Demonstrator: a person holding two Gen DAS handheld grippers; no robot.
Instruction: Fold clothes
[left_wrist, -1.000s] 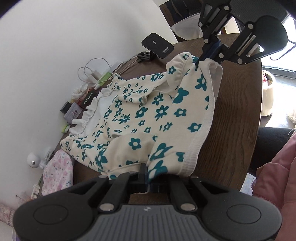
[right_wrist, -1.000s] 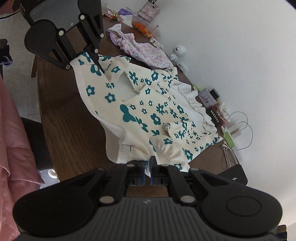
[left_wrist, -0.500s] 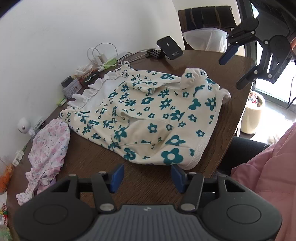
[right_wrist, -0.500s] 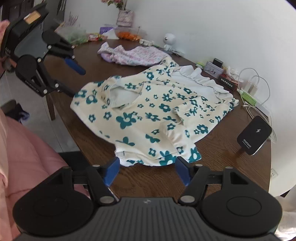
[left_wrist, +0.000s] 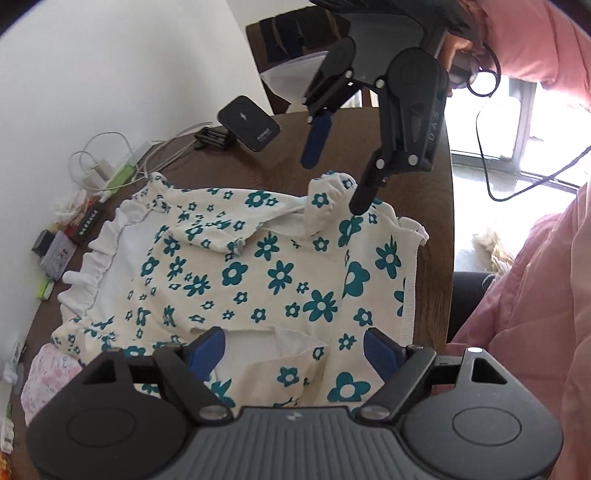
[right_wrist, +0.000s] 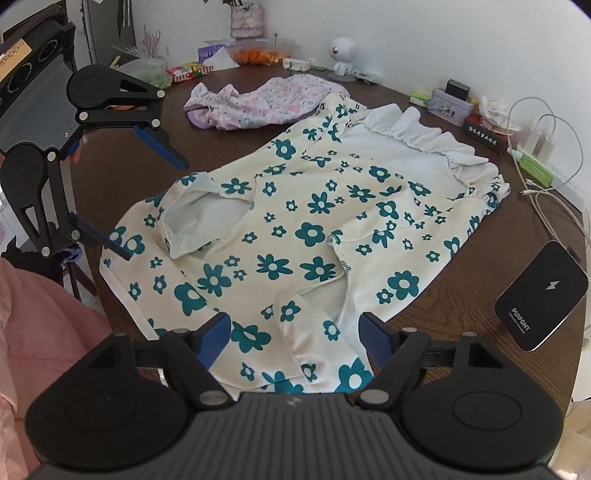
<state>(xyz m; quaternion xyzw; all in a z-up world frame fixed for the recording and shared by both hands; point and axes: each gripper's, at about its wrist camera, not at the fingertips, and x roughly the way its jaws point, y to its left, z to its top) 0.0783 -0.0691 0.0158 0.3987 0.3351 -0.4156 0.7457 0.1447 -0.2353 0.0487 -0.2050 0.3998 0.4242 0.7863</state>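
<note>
A cream garment with teal flowers (left_wrist: 258, 273) lies spread on the dark wooden table (left_wrist: 424, 177), white ruffled hem toward the wall; it also shows in the right wrist view (right_wrist: 314, 229). My left gripper (left_wrist: 295, 350) is open and empty, just above the garment's near edge and a folded-in sleeve. It shows at the left of the right wrist view (right_wrist: 147, 206). My right gripper (right_wrist: 295, 332) is open and empty over the other sleeve. In the left wrist view it (left_wrist: 332, 173) hovers above the bunched far sleeve (left_wrist: 325, 199).
A pink floral garment (right_wrist: 258, 99) lies beyond the cream one. A black power bank (right_wrist: 543, 295), chargers and white cables (right_wrist: 546, 147), small boxes and a white camera (right_wrist: 341, 55) line the wall side. A person in pink (left_wrist: 535, 295) is at the table edge.
Both grippers let go of the garment's corners and opened. The garment dropped flat onto the table. Both grippers then came back down over its sleeves.
</note>
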